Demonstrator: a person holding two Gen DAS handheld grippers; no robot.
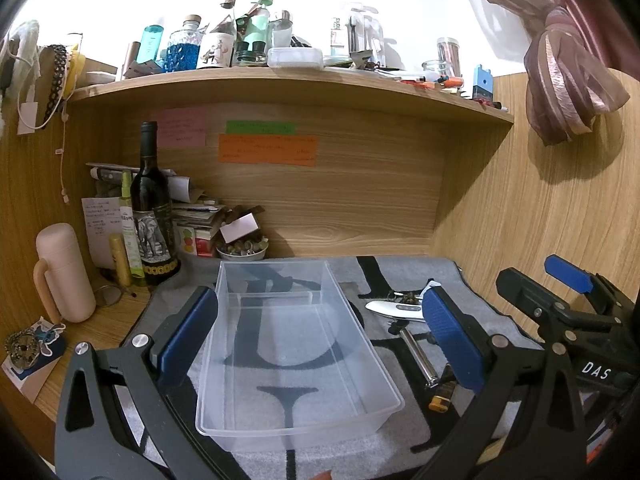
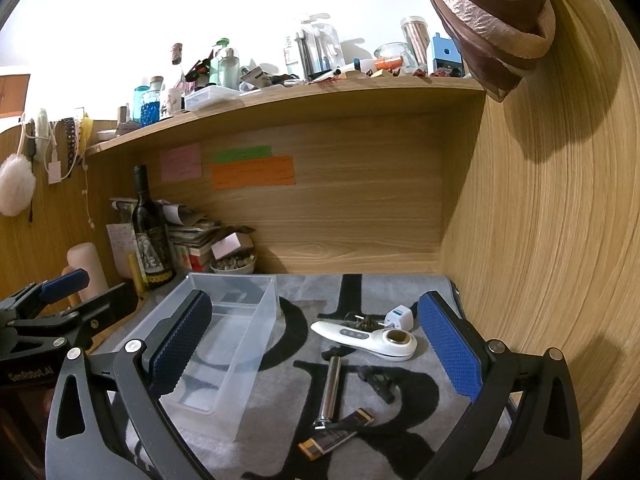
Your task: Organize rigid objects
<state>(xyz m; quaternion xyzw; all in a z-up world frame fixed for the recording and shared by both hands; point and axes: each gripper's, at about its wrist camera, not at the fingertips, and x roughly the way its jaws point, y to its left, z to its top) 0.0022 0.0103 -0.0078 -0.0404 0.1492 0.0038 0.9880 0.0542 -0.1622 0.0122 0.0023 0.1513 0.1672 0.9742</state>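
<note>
Both grippers are wide open and holding nothing right now. Left gripper (image 1: 320, 340) hovers over the clear rectangular plastic bin (image 1: 296, 344), with its blue ribbed pads (image 1: 188, 332) spread on either side of it, not touching as far as I can tell. Right gripper (image 2: 316, 356) hangs a bit to the right, fingers just as far apart, looking down at the loose stuff on the grey mat with big black letters (image 2: 408, 408).

Between the right gripper's fingers: a white handheld device with a round gold-rimmed end (image 2: 366, 339) lying flat, a small white plug adapter (image 2: 399, 316) just behind it, and some dark keys or charms (image 2: 362, 322) next to that, too small to really make out. Closer in there's a shiny metal cylinder with a handle end (image 2: 332, 386), a small black clip-like part (image 2: 380, 382) beside it, and a flat dark lighter-shaped bar with a yellow end (image 2: 336, 434) touching the cylinder's near end. All of it sits on the mat just right of the bin, which has nothing in it.

Further out, a dark wine bottle (image 1: 152, 208) stands by the back left corner, a pale pink flask (image 1: 64, 272) well left of the bin, and a small bowl of shells or stones (image 1: 242, 249) behind it.
</note>
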